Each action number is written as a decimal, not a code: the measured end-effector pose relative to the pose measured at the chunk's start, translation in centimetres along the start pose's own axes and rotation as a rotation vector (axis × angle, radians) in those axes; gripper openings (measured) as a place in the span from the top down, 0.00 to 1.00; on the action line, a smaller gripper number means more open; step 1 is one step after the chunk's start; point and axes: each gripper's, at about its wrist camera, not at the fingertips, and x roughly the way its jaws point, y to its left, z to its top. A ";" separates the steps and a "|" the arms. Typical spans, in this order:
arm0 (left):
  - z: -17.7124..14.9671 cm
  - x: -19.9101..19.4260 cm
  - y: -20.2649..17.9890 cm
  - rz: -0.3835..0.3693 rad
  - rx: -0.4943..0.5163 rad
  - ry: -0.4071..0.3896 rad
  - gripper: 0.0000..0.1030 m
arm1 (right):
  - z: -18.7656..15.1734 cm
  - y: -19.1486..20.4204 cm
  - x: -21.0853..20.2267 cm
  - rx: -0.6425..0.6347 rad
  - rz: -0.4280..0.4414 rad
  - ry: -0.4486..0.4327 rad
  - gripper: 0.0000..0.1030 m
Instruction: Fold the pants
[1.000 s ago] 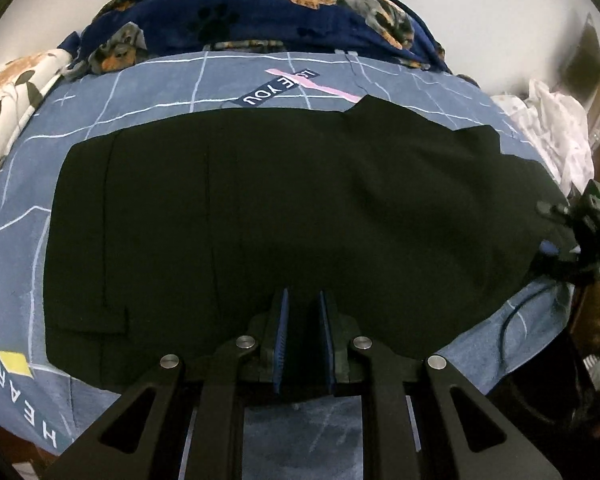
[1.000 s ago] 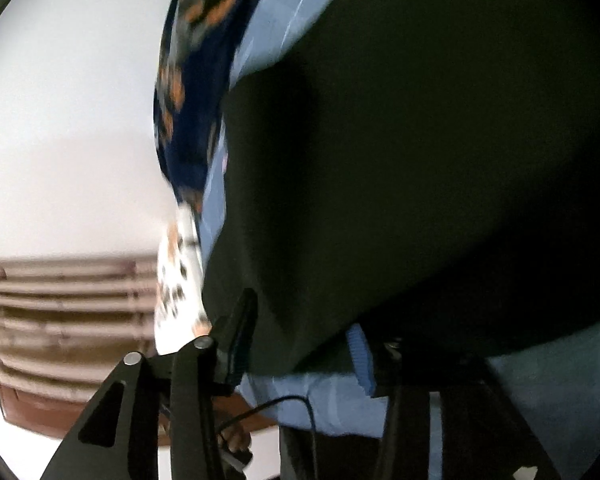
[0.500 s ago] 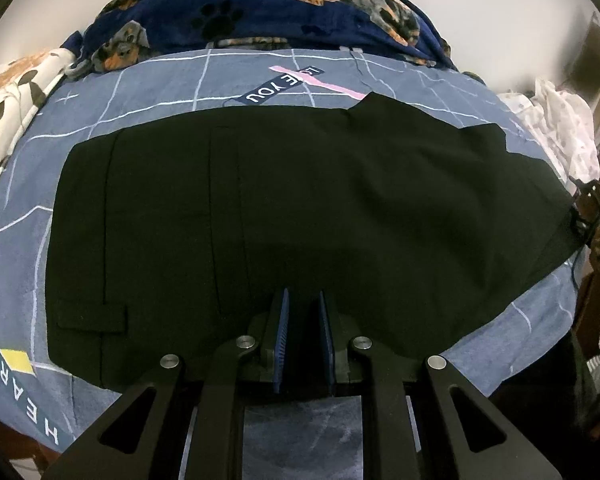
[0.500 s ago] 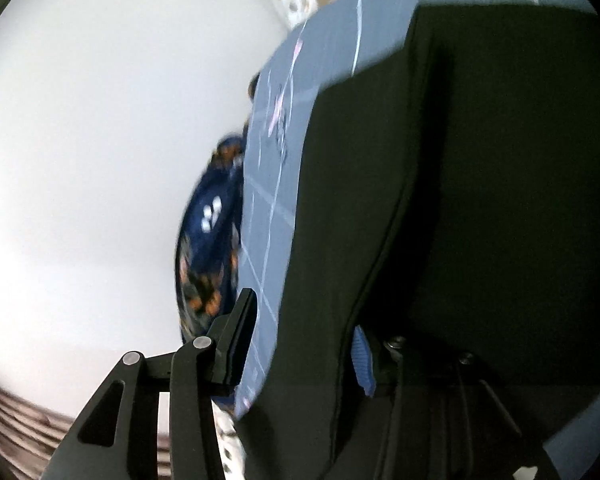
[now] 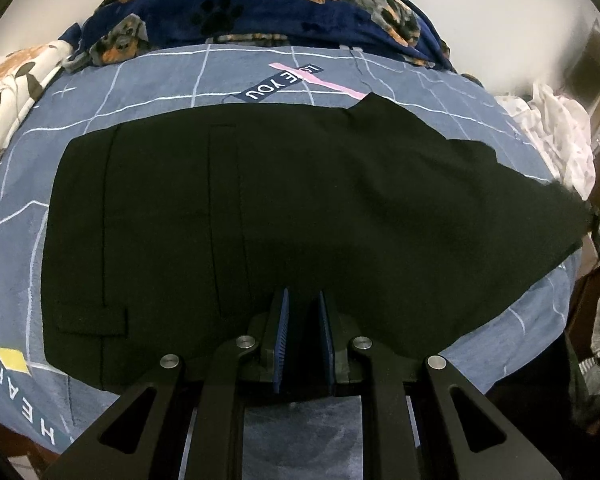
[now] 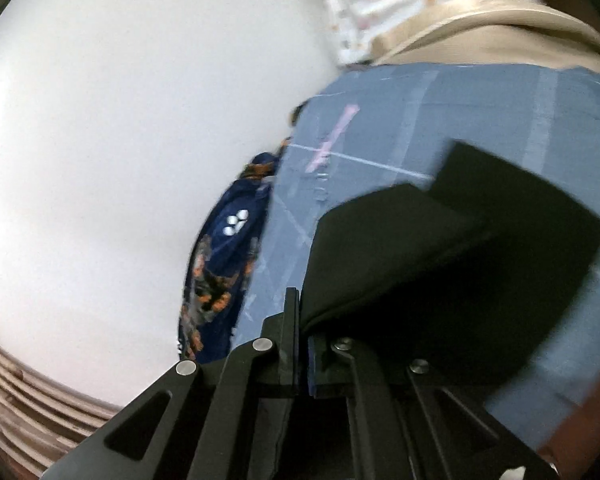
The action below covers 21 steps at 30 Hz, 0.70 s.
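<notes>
Fold pants, early stage. We see the pants (image 5: 284,224) spread flat and dark across the bed (image 5: 164,80), waistband toward 9 o'clock, legs running toward 3 o'clock; they appear already doubled leg over leg, though we cannot confirm this. We judge the crosswise folds to be left.

The left tool (image 5: 303,340) sits at 6 o'clock with its jaws nearly together, pinching the near edge of the cloth. The right tool (image 6: 303,332) has just been closing; its jaws now stand shut on the leg end, with cloth between them.

The left view alone shows the whole garment and the leg end drawn to a taut point at 3 o'clock; there the right tool is too small and blurred to read. The right view alone shows that grip close up, the layered hem (image 6: 452,248) lifting off the bed, and the blanket (image 6: 224,264) at 9 o'clock.
</notes>
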 end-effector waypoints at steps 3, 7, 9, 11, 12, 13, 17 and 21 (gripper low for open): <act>0.0 0.0 0.0 -0.002 0.012 0.000 0.84 | -0.1 -4.8 -0.3 0.105 -0.072 0.006 0.95; 0.1 0.0 0.0 0.001 0.018 0.008 0.84 | -0.1 -6.8 -0.9 0.160 0.018 -0.021 0.93; 0.1 0.0 -0.1 0.008 0.026 0.006 0.84 | 0.5 -6.6 -1.3 0.157 0.033 -0.033 0.92; 0.1 0.1 -0.3 0.017 0.034 0.001 0.84 | 1.2 -6.5 -1.2 0.153 0.031 -0.018 0.92; 0.0 0.1 -0.4 0.021 0.038 -0.002 0.84 | 1.4 -6.5 -0.9 0.152 0.011 -0.008 0.92; 0.0 0.0 -0.5 0.024 0.039 -0.003 0.84 | 1.4 -6.5 -0.5 0.158 -0.009 -0.004 0.92; -0.1 0.0 -0.2 0.009 0.027 -0.007 0.84 | 1.4 -5.8 -0.3 0.117 -0.043 -0.017 0.92; 0.0 0.0 0.1 -0.007 0.011 -0.002 0.84 | 1.6 -6.5 -0.5 0.128 -0.037 -0.006 0.95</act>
